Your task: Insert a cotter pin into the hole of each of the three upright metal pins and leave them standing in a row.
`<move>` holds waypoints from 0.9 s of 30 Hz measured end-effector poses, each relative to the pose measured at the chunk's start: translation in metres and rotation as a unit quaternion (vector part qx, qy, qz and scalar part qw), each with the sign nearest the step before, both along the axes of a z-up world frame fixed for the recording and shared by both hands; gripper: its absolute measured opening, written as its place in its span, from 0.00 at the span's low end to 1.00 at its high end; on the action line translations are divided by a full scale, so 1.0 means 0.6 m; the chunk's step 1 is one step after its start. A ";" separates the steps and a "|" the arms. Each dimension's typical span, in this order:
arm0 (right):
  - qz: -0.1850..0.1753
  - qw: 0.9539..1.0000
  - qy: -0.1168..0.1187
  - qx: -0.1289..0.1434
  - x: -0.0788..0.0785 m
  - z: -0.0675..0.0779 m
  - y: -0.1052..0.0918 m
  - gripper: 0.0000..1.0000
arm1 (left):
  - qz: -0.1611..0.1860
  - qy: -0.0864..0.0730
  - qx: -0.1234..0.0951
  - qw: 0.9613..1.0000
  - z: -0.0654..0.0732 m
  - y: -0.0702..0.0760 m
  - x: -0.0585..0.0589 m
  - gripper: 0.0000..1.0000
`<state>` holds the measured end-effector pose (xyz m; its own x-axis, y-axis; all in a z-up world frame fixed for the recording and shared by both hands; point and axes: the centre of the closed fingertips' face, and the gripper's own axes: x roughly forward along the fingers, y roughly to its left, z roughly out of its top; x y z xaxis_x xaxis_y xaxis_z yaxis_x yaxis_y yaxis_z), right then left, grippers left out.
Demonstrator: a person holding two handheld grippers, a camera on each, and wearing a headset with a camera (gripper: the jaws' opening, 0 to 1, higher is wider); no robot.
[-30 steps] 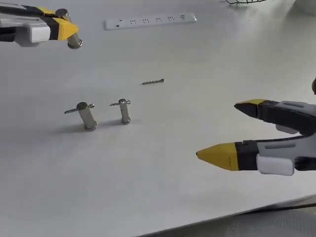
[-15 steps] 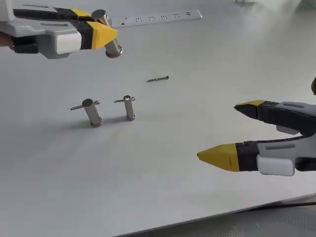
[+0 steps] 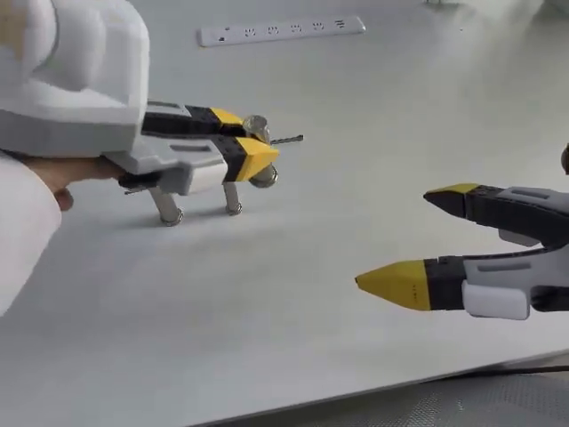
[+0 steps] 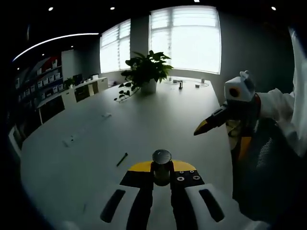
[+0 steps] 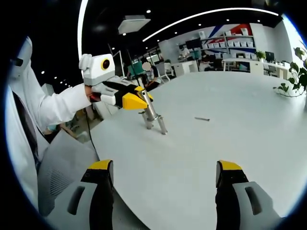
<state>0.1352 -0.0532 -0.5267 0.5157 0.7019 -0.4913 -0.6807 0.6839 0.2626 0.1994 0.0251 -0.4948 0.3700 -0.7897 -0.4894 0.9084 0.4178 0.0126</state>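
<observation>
My left gripper point(image 3: 258, 142) is shut on a steel pin point(image 3: 260, 153) and holds it just right of two upright pins point(image 3: 166, 209) point(image 3: 231, 201), low over the white table point(image 3: 293, 294). The gripper's body hides the tops of both upright pins and most of their cotter pins. A loose cotter pin point(image 3: 286, 140) lies just beyond the held pin. In the left gripper view the held pin point(image 4: 161, 165) stands between the jaws, with the loose cotter pin point(image 4: 122, 159) ahead to the left. My right gripper point(image 3: 392, 237) hovers open at the lower right, with nothing between its fingers point(image 5: 165, 167).
A white power strip point(image 3: 283, 30) lies at the far side of the table. The table's front edge point(image 3: 373, 391) runs below the right gripper. A potted plant point(image 4: 146, 72) stands far off down the long table.
My left gripper has carried the steel pin from the far upper left down and rightward, to beside the two upright pins. The right gripper has stayed put.
</observation>
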 end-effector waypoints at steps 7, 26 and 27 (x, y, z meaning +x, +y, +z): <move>0.006 1.000 0.005 -0.008 -0.004 -0.009 0.001 0.86 | 0.009 0.014 0.025 1.000 -0.046 -0.008 -0.021 0.10; 0.003 1.000 0.004 -0.010 -0.001 -0.008 0.000 0.86 | 0.039 0.036 0.046 0.998 -0.127 0.003 -0.025 0.10; 0.003 1.000 0.004 -0.010 -0.001 -0.008 0.000 0.86 | 0.039 0.037 0.048 0.997 -0.128 0.003 -0.025 0.10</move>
<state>0.1348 -0.0531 -0.5316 0.5072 0.6949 -0.5098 -0.6828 0.6849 0.2542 0.1845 0.0267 -0.5717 0.3894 -0.7080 -0.5892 0.8729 0.4878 -0.0092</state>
